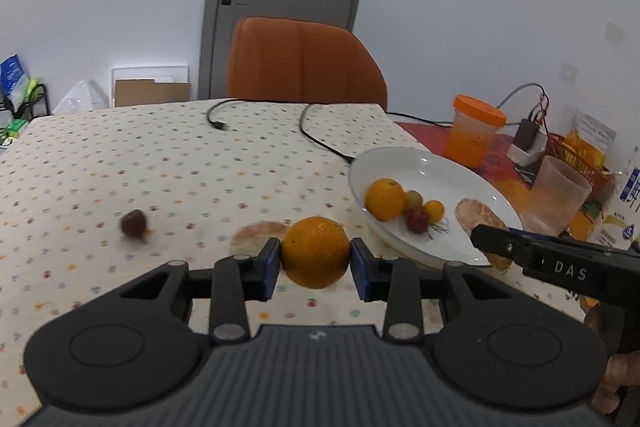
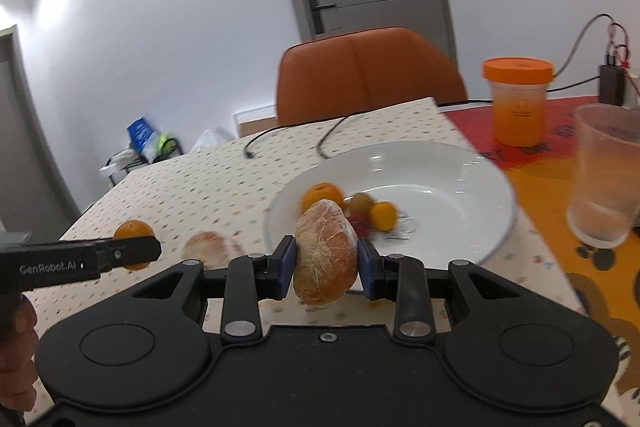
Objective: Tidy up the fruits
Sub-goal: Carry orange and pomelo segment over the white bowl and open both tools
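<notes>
My left gripper (image 1: 315, 254) is shut on an orange (image 1: 315, 251) held above the dotted tablecloth, left of the white plate (image 1: 440, 163). My right gripper (image 2: 327, 263) is shut on a peeled, wrapped citrus piece (image 2: 326, 255) at the plate's (image 2: 460, 163) near left rim. The plate holds an orange (image 1: 385, 198), a green fruit (image 1: 413, 198), a small yellow fruit (image 1: 434, 209) and a red fruit (image 1: 417, 219). Another peeled piece (image 1: 258, 235) and a brown fruit (image 1: 133, 223) lie on the cloth. The left gripper with its orange (image 2: 132, 230) shows in the right wrist view.
An orange-lidded jar (image 1: 472, 131) and a frosted plastic cup (image 1: 558, 193) stand right of the plate, with packets and a charger behind. Black cables (image 1: 320, 139) run over the far cloth. An orange chair (image 1: 304, 63) stands behind the table.
</notes>
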A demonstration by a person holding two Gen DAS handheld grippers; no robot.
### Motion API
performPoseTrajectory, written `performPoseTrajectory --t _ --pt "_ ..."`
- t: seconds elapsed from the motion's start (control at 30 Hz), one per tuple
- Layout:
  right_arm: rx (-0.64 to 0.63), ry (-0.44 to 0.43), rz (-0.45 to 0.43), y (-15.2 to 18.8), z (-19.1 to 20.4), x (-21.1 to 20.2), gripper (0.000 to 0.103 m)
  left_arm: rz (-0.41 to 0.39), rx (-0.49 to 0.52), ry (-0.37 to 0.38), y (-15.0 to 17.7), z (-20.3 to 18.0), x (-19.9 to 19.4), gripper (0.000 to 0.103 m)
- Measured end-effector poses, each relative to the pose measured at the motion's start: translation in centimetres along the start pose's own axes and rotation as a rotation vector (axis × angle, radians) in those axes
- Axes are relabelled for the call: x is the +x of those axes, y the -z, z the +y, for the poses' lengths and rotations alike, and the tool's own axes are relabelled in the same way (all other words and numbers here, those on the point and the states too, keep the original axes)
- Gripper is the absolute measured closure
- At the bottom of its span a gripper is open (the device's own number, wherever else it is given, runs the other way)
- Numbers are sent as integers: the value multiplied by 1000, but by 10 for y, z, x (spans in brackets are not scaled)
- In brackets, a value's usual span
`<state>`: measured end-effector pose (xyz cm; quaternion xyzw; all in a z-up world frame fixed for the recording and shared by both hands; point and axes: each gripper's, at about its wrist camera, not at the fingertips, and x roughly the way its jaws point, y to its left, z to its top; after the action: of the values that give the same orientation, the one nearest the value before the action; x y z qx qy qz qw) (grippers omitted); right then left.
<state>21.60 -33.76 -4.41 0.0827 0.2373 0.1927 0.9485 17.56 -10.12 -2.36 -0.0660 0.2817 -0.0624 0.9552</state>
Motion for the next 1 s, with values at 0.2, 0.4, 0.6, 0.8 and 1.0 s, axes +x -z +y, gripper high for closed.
performPoseTrajectory --t 0.2,0.4,0.6,0.8,1.0 --pt "49 23 -22 0 -25 -1 72 15 42 11 -4 -23 16 67" --pt "81 33 -39 0 -47 1 72 19 83 15 -11 -46 32 67" --pt "103 30 -73 -6 -60 -3 72 19 108 19 -19 -63 44 67" --pt "85 37 -87 -6 -62 0 71 32 136 25 -21 -75 55 67" --pt "89 37 -103 -4 -63 -3 61 49 145 32 -21 -80 60 66"
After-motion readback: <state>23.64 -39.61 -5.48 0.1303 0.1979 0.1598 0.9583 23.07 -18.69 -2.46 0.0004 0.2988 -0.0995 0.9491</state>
